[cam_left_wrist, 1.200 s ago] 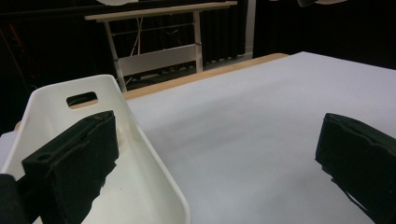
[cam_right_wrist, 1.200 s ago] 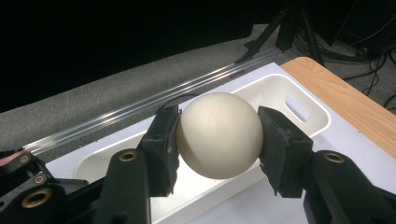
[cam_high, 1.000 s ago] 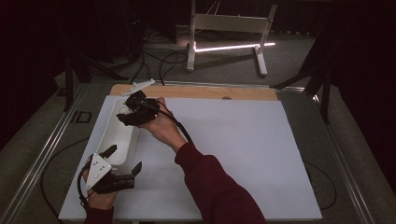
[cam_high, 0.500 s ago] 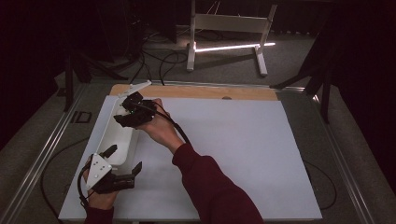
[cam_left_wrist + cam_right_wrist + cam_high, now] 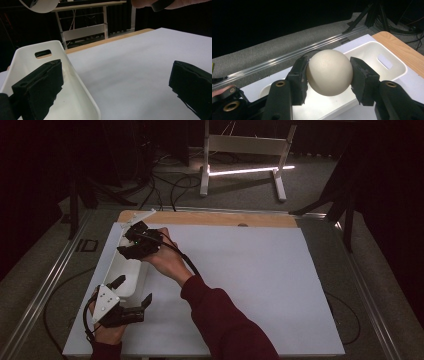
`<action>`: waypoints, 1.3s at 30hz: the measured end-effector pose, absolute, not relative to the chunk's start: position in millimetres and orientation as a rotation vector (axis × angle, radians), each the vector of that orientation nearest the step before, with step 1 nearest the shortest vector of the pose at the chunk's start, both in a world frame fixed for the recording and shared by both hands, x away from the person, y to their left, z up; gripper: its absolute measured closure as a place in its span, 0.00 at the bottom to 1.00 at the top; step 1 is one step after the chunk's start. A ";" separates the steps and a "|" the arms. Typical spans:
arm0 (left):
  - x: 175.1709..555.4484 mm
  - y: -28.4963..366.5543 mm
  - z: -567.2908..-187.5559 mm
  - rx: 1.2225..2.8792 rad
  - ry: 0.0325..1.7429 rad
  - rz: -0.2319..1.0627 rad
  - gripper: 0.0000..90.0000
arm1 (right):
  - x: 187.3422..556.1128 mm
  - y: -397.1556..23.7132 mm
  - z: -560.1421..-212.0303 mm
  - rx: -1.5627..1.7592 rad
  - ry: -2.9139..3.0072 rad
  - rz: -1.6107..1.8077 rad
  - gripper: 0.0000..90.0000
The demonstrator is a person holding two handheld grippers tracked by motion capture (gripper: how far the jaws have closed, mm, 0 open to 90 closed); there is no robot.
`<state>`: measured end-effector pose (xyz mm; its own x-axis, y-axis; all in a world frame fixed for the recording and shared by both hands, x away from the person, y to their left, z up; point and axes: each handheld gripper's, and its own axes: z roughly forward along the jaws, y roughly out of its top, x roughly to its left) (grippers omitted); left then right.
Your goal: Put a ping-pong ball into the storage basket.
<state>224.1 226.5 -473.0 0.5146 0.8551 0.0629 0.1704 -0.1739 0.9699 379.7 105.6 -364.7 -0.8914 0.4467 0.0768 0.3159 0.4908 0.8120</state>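
Ball (image 5: 329, 72) clamped in right gripper (image 5: 329, 75) above white bin (image 5: 394, 62).

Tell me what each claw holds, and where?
Right claw clamps the smooth cream ball across its middle, above the white plastic tray. Left claw stands open, one jaw inside the tray.

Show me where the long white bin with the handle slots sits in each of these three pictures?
High view: the white bin lies along the table's left side, between the two hand-held grippers.
Left gripper view: it is at lower left, its rim between the open jaws.
Right gripper view: it lies beneath the held ball, across the middle.
Shared landmark: the wooden table edge.
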 end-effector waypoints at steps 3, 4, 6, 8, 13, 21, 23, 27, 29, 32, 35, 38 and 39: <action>224.0 226.8 -472.9 1.659 0.884 0.780 0.00 | 378.4 107.4 -364.7 0.656 2.590 1.358 0.56; 224.1 226.8 -473.0 1.660 0.884 0.779 0.00 | 378.0 107.7 -364.7 0.654 2.590 1.359 0.56; 224.2 226.9 -473.2 1.663 0.886 0.779 0.00 | 377.5 108.4 -365.1 0.654 2.595 1.358 0.56; 224.0 227.3 -473.0 1.659 0.884 0.778 0.00 | 377.0 109.5 -367.0 0.650 2.603 1.350 0.56; 224.4 226.8 -473.2 1.662 0.882 0.777 0.00 | 376.3 115.8 -372.5 0.645 2.625 1.343 0.56; 224.4 228.0 -473.0 1.659 0.885 0.779 0.00 | 378.3 117.1 -368.1 0.657 2.654 1.385 0.23; 224.2 227.4 -472.9 1.658 0.885 0.780 0.00 | 379.5 114.8 -367.4 0.683 2.647 1.395 0.17; 224.3 227.0 -472.8 1.658 0.884 0.781 0.00 | 380.1 111.1 -366.4 0.692 2.637 1.374 0.13; 224.3 227.2 -472.7 1.660 0.884 0.781 0.00 | 380.1 110.3 -366.1 0.681 2.640 1.357 0.12; 224.5 227.0 -472.9 1.661 0.885 0.782 0.00 | 380.0 109.2 -366.5 0.675 2.637 1.322 0.11; 224.5 226.9 -472.9 1.662 0.885 0.782 0.00 | 379.9 107.2 -366.7 0.675 2.638 1.321 0.10; 224.7 227.3 -473.0 1.662 0.886 0.782 0.00 | 379.8 103.4 -366.2 0.673 2.629 1.330 0.10; 224.8 227.3 -473.0 1.662 0.887 0.782 0.00 | 379.4 100.9 -365.7 0.676 2.625 1.326 0.10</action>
